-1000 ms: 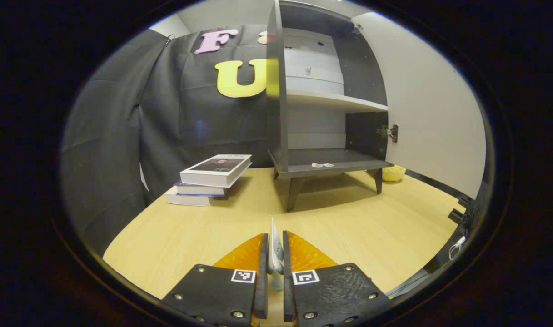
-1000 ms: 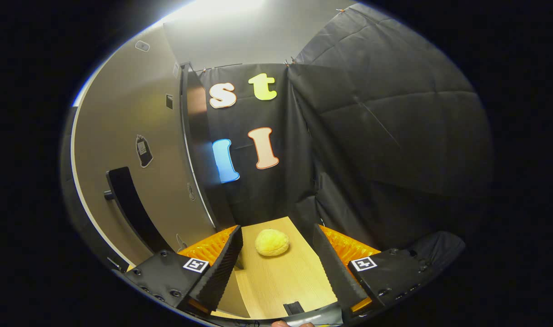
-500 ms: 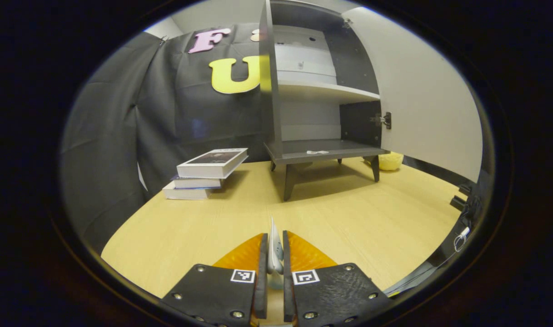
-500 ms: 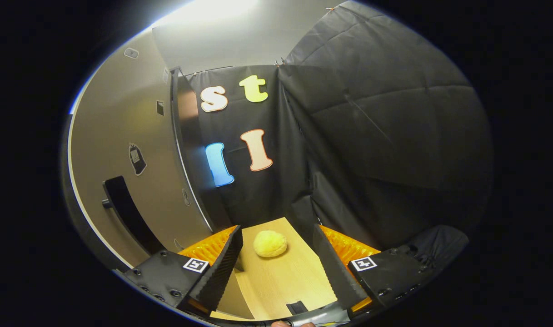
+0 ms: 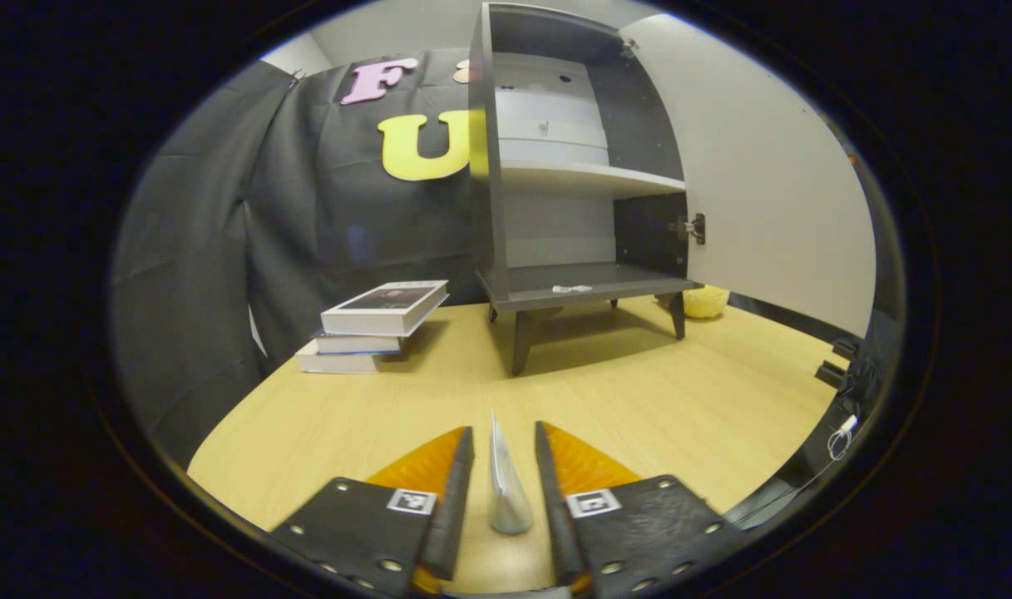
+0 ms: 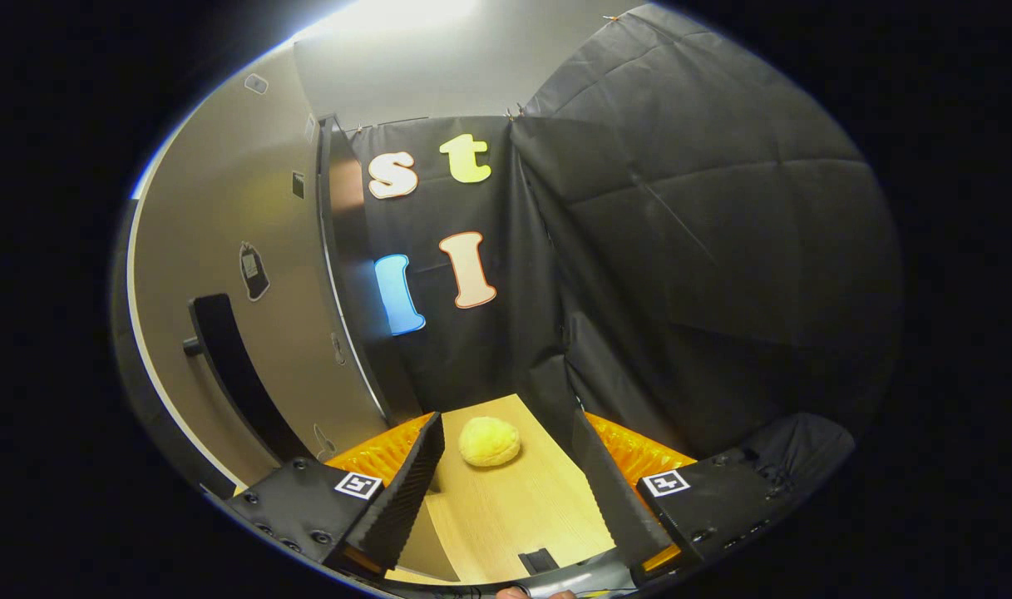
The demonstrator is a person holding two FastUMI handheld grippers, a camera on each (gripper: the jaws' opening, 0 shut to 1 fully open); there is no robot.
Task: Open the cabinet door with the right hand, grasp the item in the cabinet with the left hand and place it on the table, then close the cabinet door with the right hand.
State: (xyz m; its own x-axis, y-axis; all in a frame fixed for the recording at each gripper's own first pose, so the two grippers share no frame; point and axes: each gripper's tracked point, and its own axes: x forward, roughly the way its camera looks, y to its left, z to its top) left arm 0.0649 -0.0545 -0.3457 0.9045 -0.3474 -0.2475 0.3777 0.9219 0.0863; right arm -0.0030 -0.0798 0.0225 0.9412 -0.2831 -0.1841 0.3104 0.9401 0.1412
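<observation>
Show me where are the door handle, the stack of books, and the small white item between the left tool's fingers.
door handle (image 6: 223,358): right gripper view, middle of the dark bar.
stack of books (image 5: 385,308): left gripper view, cover of the top book.
small white item (image 5: 504,482): left gripper view, its side face.

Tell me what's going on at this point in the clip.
A person is working with two handheld grippers at a small cabinet on a wooden table. The cabinet door is wide open. The left gripper is open, and a thin pale item stands on the table between its fingers, apparently just set down. The right gripper is open, near the outside of the door, whose handle is untouched. A yellow ball lies ahead of it. Closing the door remains.
</observation>
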